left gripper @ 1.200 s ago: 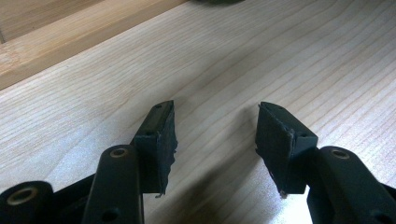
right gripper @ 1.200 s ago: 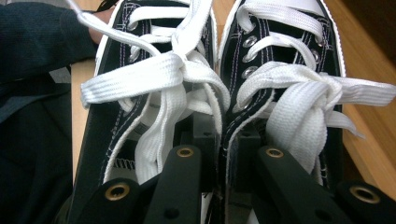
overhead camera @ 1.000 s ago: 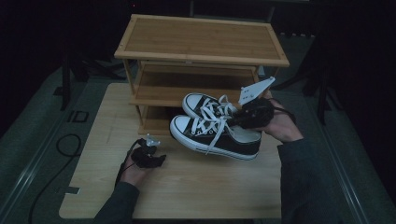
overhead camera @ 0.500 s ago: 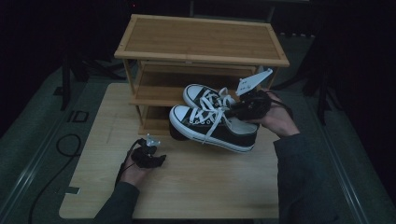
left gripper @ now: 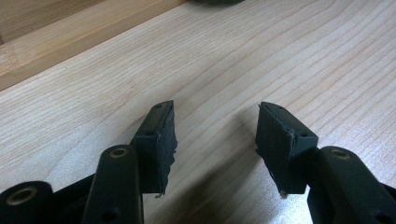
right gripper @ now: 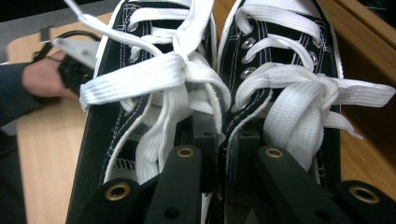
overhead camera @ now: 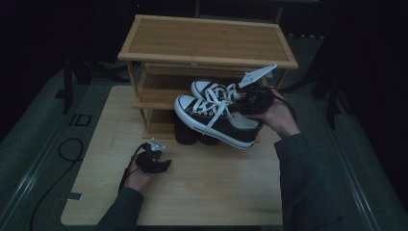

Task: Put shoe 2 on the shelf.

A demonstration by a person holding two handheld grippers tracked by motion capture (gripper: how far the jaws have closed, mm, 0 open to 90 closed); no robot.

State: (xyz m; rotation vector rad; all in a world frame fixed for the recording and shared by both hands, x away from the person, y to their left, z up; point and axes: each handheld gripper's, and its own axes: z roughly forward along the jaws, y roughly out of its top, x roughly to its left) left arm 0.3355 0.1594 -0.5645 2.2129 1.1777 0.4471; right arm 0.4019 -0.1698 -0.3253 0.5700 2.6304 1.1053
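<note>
My right gripper [overhead camera: 248,98] pinches the inner collars of the black canvas sneakers with white laces [overhead camera: 216,118], held aloft before the bamboo shoe rack's middle shelf [overhead camera: 154,98]. Shelving remains, I judge; my left gripper [overhead camera: 161,165] rests open-jawed and empty on the pale wooden table [overhead camera: 216,192].

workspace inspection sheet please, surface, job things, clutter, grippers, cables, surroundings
surface: pale wood table, bare in front.
job's things: two black sneakers with white laces, held side by side off the table in front of the rack's middle shelf.
clutter: dark things under the sneakers on the rack's lowest level, too dim to name.
grippers: right gripper shut on the sneakers' inner edges; left gripper open, nothing between, low over the table.
cables: one loops over the floor at left.
surroundings: dark floor, stand legs behind.
</note>
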